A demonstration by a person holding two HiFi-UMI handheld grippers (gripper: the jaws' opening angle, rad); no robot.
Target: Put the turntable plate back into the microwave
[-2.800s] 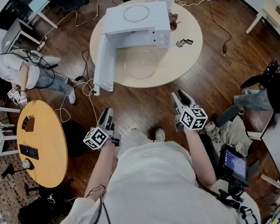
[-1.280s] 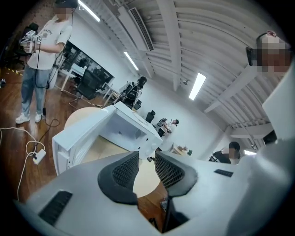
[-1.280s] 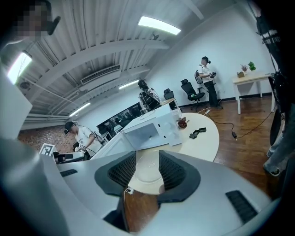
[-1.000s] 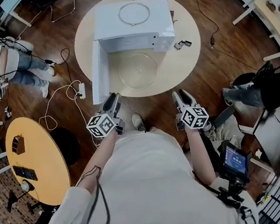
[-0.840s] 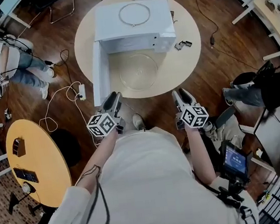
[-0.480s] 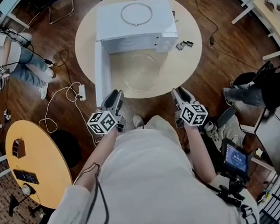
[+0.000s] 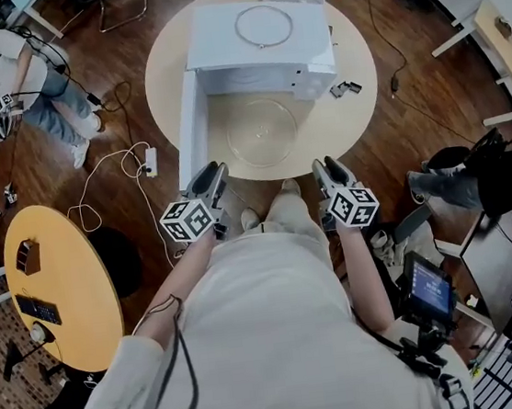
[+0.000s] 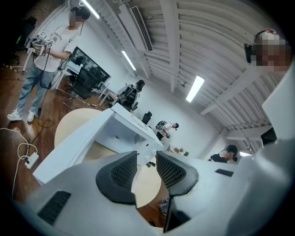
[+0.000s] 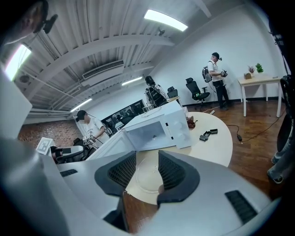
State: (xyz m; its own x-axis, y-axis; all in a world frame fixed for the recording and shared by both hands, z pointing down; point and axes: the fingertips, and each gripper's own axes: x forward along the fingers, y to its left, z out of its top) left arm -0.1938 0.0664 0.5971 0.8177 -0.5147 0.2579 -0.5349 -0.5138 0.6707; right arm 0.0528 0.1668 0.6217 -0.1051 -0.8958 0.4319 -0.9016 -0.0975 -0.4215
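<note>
The clear glass turntable plate (image 7: pixel 261 133) lies flat on the round table (image 7: pixel 343 123), just in front of the white microwave (image 7: pixel 260 46). The microwave's door (image 7: pixel 189 128) stands swung open to the left. My left gripper (image 7: pixel 216 173) hovers by the table's near edge below the door; its jaws have just been opening and nothing is between them (image 8: pixel 146 159). My right gripper (image 7: pixel 322 167) is open and empty at the near edge, right of the plate. In the right gripper view the plate (image 9: pixel 147 178) shows between the jaws (image 9: pixel 147 161), well ahead.
A metal roller ring (image 7: pixel 264 27) lies on top of the microwave. Small dark parts (image 7: pixel 346 89) sit on the table at its right. A power strip and cables (image 7: pixel 150 159) lie on the floor to the left. A yellow side table (image 7: pixel 58 288) and other people stand around.
I have stepped closer to the round table, and both grippers now sit at its near edge. The plate and the microwave have not moved.
</note>
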